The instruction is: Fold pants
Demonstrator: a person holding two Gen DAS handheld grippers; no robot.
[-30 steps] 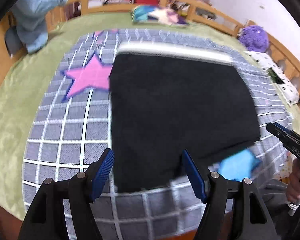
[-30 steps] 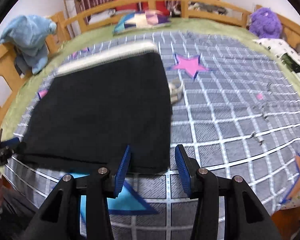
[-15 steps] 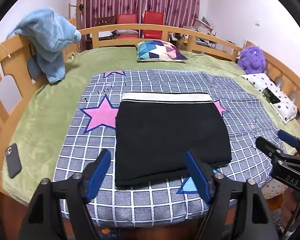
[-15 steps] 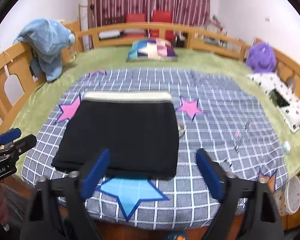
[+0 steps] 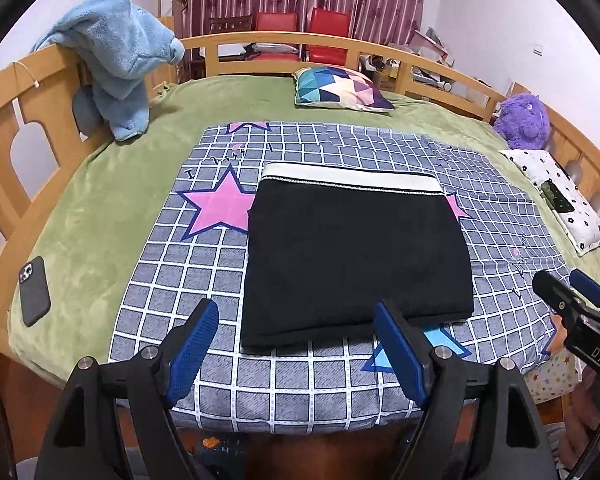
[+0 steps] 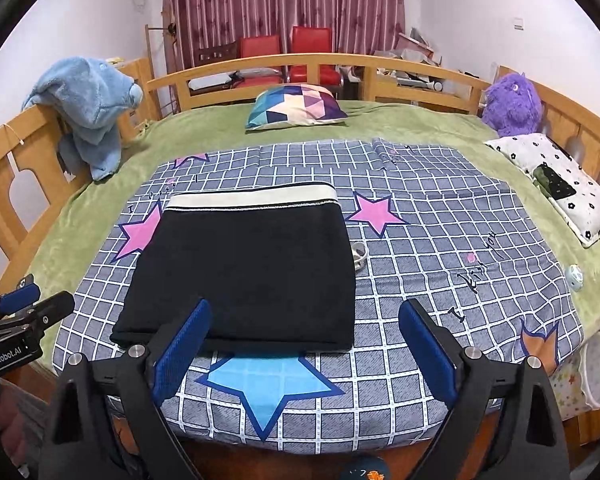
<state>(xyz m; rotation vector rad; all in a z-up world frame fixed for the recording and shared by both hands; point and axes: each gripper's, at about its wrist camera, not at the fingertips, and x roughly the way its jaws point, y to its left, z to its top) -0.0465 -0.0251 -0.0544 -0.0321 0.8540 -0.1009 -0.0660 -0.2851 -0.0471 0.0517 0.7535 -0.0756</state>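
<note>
Pants [image 5: 356, 256] folded flat beyond open left claw [image 5: 306, 350] (untouched).

The left gripper [image 5: 296, 346] has a matte black plastic frame: two angular, triangular arms, each pierced by a long triangular cut-out. Round silver screw heads sit on each arm's upper face. Each finger carries a long blue pad [image 5: 194, 354] with a fine ribbed, grippy texture. The right gripper [image 6: 304, 354] is built the same way, black with blue pads [image 6: 428, 354] and silver screws. Seen from the left wrist view, its side bears white letters "DAS". Seen from the right wrist view, the left gripper's side reads "GenRobot.AI" in white. A thin black cable runs along each view's lower outer edge.
</note>
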